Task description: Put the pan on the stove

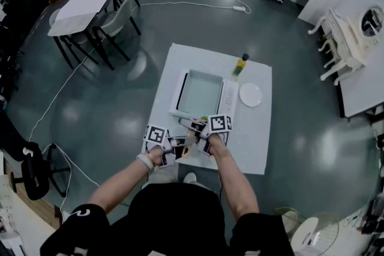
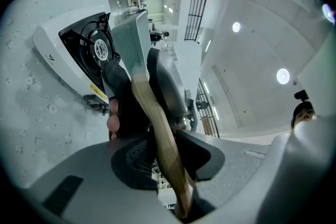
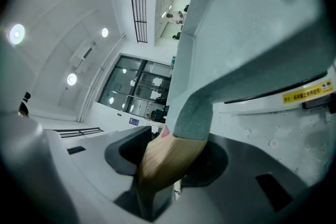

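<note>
Head view first: you're standing at the white table (image 1: 252,141) with both claws out in front, and the pan (image 1: 201,93) is sitting over the stove (image 1: 230,99), filling most of its top. From up here I can't tell if it's actually resting on it. Your left gripper (image 1: 174,144) and right gripper (image 1: 201,129) are bunching up close together at the pan's near edge. A bottle (image 1: 240,65) and a white plate (image 1: 250,95) are sitting just beyond the stove's right side, and neither gripper view is showing those.

Left gripper view: this is where the grip shows. The left gripper (image 2: 168,149) is clamping its jaws on the wooden handle (image 2: 157,128), which is running up to the grey-green pan (image 2: 131,34). The stove (image 2: 58,44) is showing a black fan vent (image 2: 97,50) here, lying against the speckled table (image 2: 26,113).

Right gripper view: the right gripper (image 3: 168,160) is also squeezing the wooden handle (image 3: 168,157), right where it's meeting the pan (image 3: 252,34). You're also getting a yellow label (image 3: 304,94) on the stove (image 3: 273,102).
</note>
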The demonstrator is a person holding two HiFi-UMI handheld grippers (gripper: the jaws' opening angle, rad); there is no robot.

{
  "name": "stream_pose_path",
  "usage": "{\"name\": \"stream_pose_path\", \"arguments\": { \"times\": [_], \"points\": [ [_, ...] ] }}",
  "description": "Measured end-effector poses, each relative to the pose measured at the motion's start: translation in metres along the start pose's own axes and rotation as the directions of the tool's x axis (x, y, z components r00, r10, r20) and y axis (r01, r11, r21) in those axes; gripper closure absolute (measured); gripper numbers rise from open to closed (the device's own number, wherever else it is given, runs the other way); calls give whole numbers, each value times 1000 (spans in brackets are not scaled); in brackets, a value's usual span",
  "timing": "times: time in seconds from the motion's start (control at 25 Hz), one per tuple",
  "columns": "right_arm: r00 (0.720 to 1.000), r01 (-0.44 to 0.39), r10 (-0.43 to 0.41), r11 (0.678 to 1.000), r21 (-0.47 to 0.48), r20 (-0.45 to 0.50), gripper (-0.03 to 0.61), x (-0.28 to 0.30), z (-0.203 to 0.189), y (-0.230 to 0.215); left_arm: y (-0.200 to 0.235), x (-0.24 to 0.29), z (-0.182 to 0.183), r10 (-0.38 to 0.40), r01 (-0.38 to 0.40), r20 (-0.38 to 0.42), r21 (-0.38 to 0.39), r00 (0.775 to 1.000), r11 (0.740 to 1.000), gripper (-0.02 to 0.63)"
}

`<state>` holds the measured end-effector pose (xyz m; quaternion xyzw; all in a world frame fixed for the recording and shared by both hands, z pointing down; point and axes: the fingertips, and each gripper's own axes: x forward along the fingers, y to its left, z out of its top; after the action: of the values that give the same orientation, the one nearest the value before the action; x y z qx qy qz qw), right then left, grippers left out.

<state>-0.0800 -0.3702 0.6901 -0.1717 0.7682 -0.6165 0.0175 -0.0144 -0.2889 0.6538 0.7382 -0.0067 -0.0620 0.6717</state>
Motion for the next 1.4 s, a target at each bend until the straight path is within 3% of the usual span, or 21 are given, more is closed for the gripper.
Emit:
{"name": "stream_pose_path", "arguments": {
  "times": [0.28, 0.4, 0.52, 0.6, 0.72, 1.16, 1.32, 1.4],
  "points": [
    [1000, 1, -1, 1000, 3, 12, 415, 3, 5, -13, 12, 0, 7, 6, -6, 6, -27, 1000, 1000, 512],
    [997, -77, 78, 995, -66, 10, 414, 10, 10, -8, 19, 0, 9, 8, -8, 6, -36, 1000, 999, 514],
    [999, -40, 40, 999, -21, 6, 414, 13, 8, -18, 25, -3, 13, 4, -3, 5, -26, 1000, 1000, 514],
    [996, -85, 86, 995, -58, 3, 414, 17, 11, -14, 31, -4, 15, 10, -10, 4, -24, 1000, 1000, 515],
    [1000, -29, 29, 1000, -6, 4, 414, 13, 9, -28, 34, -2, 16, 15, -14, 4, -36, 1000, 999, 515],
    [1000, -3, 3, 999, 43, 8, 410, 15, 14, -51, 48, 3, 24, 14, -14, -8, -51, 1000, 999, 517],
    [997, -76, 76, 996, -41, -4, 410, 21, 23, -44, 54, 4, 30, 21, -22, -14, -48, 1000, 999, 518],
    [999, -39, 39, 999, -18, -10, 410, 20, 23, -53, 58, 4, 33, 29, -29, -16, -49, 999, 998, 518]
  ]
}}
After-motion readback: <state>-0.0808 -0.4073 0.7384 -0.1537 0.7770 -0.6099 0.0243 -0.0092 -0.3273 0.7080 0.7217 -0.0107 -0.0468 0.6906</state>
